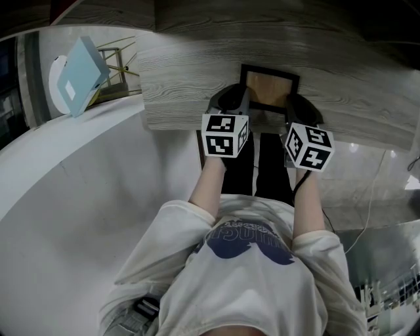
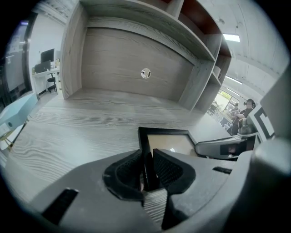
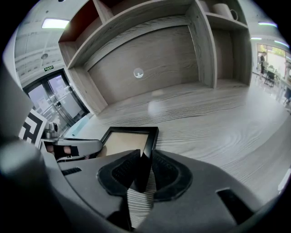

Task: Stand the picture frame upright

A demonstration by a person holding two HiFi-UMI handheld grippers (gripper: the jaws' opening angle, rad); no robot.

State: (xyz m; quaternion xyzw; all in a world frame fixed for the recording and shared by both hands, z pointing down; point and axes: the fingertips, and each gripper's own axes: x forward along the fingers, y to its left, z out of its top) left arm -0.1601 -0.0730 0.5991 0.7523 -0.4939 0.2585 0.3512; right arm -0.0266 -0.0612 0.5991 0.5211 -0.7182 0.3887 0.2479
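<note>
Gripping both sides: the left hand-held gripper [image 2: 148, 170] is clamped on the 9 o'clock rail of the picture frame [image 1: 269, 86], and the right hand-held gripper [image 3: 143, 172] on its 3 o'clock rail. The frame lies flat on the bench [image 1: 184, 85] at 12 o'clock. I'm guessing that's so it tips up evenly.

- You stand at a grey wood-grain desktop [image 1: 184, 98] that runs back into a shelf unit of the same wood.
- The unit's back panel [image 2: 113, 59] has a small round cable hole [image 2: 145, 73] in it.
- Open shelves [image 3: 213, 41] rise above the desktop, and a pale mug [image 3: 223, 10] sits on an upper one.
- One top compartment [image 3: 77, 22] is lined in red-brown.
- Long strip lights [image 3: 54, 22] glow on the ceiling.
- Glass doors [image 3: 63, 98] stand off to your left, with a green sign [image 3: 48, 68] above them.
- The floor [image 1: 72, 197] under you is pale and smooth.
- A pale blue seat [image 1: 82, 72] on thin legs stands near the desk's left end.
</note>
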